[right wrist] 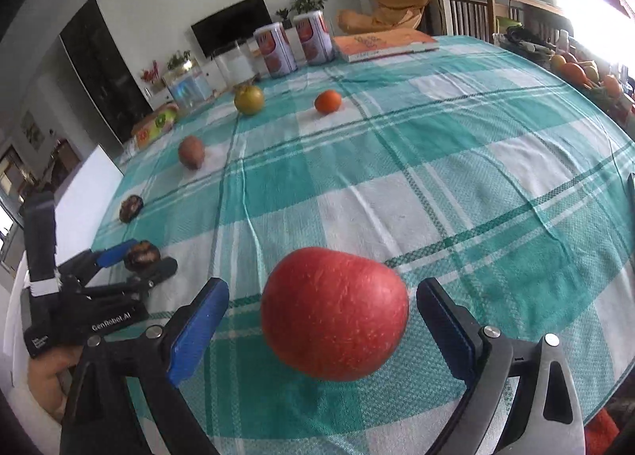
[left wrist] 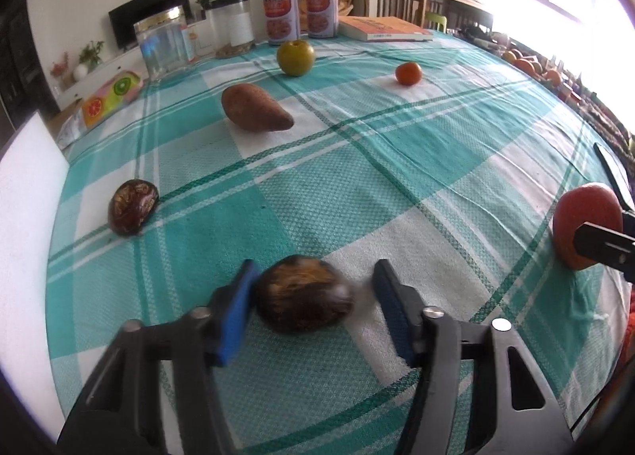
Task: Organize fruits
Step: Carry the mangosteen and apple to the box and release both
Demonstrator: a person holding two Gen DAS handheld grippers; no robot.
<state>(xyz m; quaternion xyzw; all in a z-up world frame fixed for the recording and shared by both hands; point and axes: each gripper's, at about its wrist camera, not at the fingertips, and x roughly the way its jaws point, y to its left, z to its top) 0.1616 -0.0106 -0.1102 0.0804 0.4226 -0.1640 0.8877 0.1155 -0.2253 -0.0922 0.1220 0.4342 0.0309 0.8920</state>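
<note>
on the worktop (left wrist: 397, 161), a sweet potato (left wrist: 256, 108) lies before the pear (left wrist: 295, 57); the tangerine (left wrist: 408, 73) sits right of it, two cans (left wrist: 301, 14) behind.

Counter cloth (left wrist: 397, 161): teal-and-white plaid, thin dark-green lines, woven texture. Apple (right wrist: 335, 314): red, pale speckles. Nearest dark fruit (left wrist: 303, 296): brown-black with amber streaks. Second dark fruit (left wrist: 133, 207): maroon, tan wrinkled patches. Sweet potato (left wrist: 254, 108): reddish-brown. Round fruit (left wrist: 295, 57) at back: olive green-yellow. Small citrus (left wrist: 408, 73): orange. Two cans (left wrist: 301, 14): white with orange-red labels. Book (left wrist: 383, 28): orange cover, white page edge. Box (left wrist: 111, 98) at the counter's left edge: kiwi and orange slice print. Left tool (left wrist: 313, 306) and right tool (right wrist: 321, 330): black frames, blue pads.
</note>
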